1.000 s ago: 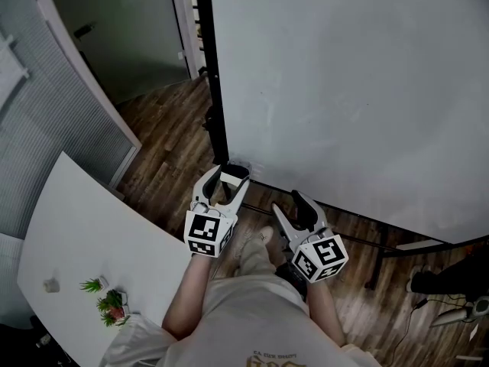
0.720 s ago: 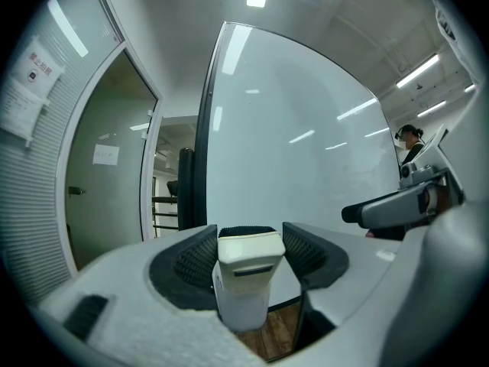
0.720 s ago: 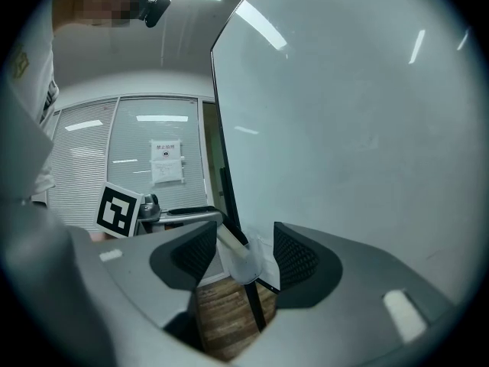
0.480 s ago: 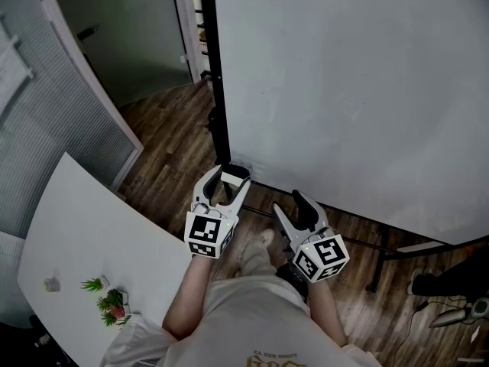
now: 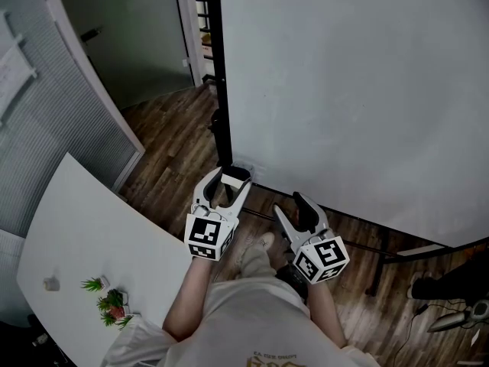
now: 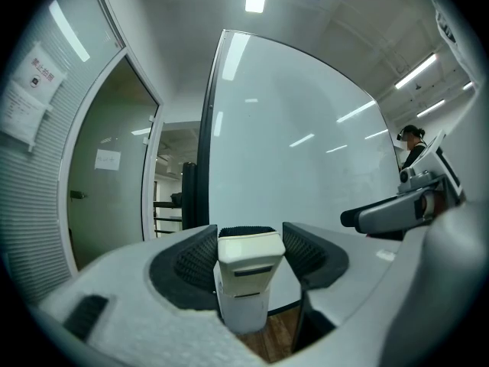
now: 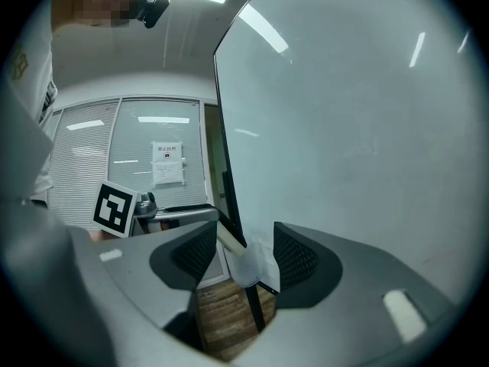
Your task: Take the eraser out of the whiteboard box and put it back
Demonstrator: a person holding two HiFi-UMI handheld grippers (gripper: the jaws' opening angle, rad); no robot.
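A cream eraser [image 5: 234, 177] with a black felt edge sits between the jaws of my left gripper [image 5: 229, 179], which is shut on it at the whiteboard's lower left corner. In the left gripper view both pads press the eraser [image 6: 250, 252], and the white box [image 6: 243, 306] hangs right below it. I cannot tell whether the eraser's lower end is inside the box. My right gripper [image 5: 290, 203] hovers open and empty to the right, close to the whiteboard [image 5: 344, 90]. From the right gripper view the eraser [image 7: 227, 238] and box [image 7: 248, 270] lie ahead of the open jaws.
The whiteboard's black post [image 5: 221, 90] rises just behind the left gripper, and its black foot [image 5: 382, 254] runs along the wood floor. A white table [image 5: 84, 235] with a small plant [image 5: 111, 303] stands at the left. A glass partition [image 5: 46, 121] and door lie beyond.
The eraser in the left jaws shows more of its cream face than before. Both grippers have hardly moved; the head view has shifted slightly.
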